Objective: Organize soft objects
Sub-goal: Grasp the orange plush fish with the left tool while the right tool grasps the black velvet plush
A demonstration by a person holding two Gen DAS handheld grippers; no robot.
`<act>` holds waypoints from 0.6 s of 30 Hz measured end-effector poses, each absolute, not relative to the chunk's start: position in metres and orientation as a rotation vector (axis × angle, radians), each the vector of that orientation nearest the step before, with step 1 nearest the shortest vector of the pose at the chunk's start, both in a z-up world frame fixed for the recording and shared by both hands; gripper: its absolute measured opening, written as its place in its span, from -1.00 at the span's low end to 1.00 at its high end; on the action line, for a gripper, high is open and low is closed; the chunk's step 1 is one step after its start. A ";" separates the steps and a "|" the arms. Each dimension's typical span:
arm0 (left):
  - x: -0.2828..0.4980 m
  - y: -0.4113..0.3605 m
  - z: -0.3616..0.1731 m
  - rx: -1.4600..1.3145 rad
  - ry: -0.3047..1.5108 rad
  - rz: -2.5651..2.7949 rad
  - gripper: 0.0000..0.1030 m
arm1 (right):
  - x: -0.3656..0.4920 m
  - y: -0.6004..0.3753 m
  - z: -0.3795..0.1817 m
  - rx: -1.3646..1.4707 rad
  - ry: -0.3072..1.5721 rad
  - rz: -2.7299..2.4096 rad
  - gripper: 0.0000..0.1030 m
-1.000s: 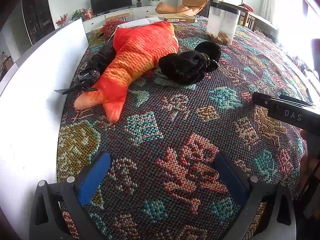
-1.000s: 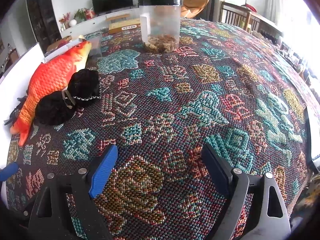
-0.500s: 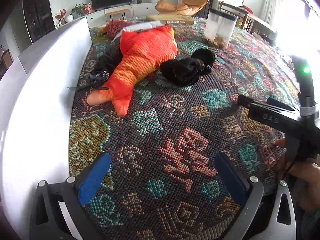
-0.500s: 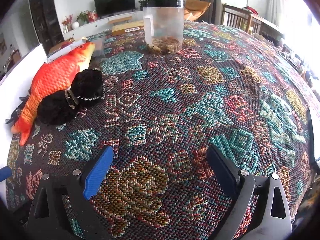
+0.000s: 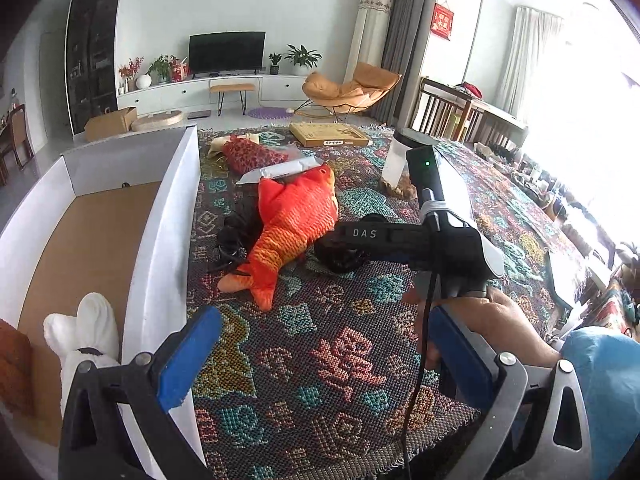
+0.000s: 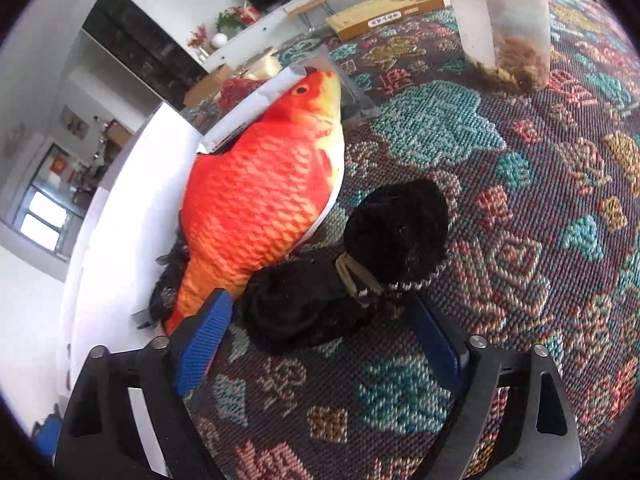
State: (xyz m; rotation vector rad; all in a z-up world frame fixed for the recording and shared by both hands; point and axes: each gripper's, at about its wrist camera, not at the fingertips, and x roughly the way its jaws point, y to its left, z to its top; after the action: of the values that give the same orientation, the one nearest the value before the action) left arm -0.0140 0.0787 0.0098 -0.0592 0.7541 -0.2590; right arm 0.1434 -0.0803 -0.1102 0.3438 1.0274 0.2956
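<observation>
On my far left stands a white box (image 5: 168, 216) with a brown cardboard floor. In its near corner lie a white plush toy (image 5: 90, 336) and, at the very edge of view, something reddish-brown (image 5: 14, 364) that I cannot identify. My left gripper (image 5: 320, 356) hangs above the patterned cloth (image 5: 328, 360) on the worktop just beside the box wall. Its blue-padded fingers (image 5: 188, 358) are spread wide with nothing between them.

Further right, the orange plush fish (image 6: 260, 200) lies on the cloth alongside the box, its tail toward me and its head resting against a white packet (image 6: 244, 112). A tangle of black stuff (image 5: 236, 236) sits tucked under its left side, against the box. Touching the fish's right side is the black fuzzy toy (image 6: 352, 264), two dark lumps joined by a tan band.

My right gripper (image 6: 320, 344) is low over the cloth right at this toy. Its fingers (image 6: 202, 346) are wide open, with the nearer lump lying between the tips, and they are not squeezing it. In the left view my right hand (image 5: 492, 324) grips that tool's handle.

Beyond, to the right, stands a clear jar (image 6: 504, 28) with brown bits at its bottom, and behind it lies a flat yellow box (image 6: 384, 18).
</observation>
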 end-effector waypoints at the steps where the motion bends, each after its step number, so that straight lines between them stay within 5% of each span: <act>1: -0.014 0.078 0.010 -0.047 0.754 -0.258 1.00 | 0.140 -0.083 -0.113 0.361 1.031 0.318 -0.32; 12: 0.000 0.049 -0.016 -0.056 0.839 -0.324 1.00 | 0.153 -0.240 -0.070 0.245 0.901 0.079 -0.34; 14: 0.002 0.041 -0.017 -0.033 0.847 -0.325 1.00 | 0.176 -0.258 -0.073 0.257 0.896 0.084 -0.18; 16: 0.006 0.035 -0.019 -0.007 0.868 -0.318 1.00 | 0.185 -0.280 -0.081 0.318 0.906 0.075 0.36; 18: 0.012 0.031 -0.023 0.018 0.890 -0.308 1.00 | 0.186 -0.293 -0.086 0.408 0.908 0.047 0.46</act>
State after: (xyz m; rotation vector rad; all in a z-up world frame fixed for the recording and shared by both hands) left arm 0.0121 0.0308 -0.0233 0.0183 0.8904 -0.3076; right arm 0.1860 -0.2926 -0.0862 0.4080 0.9079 0.0474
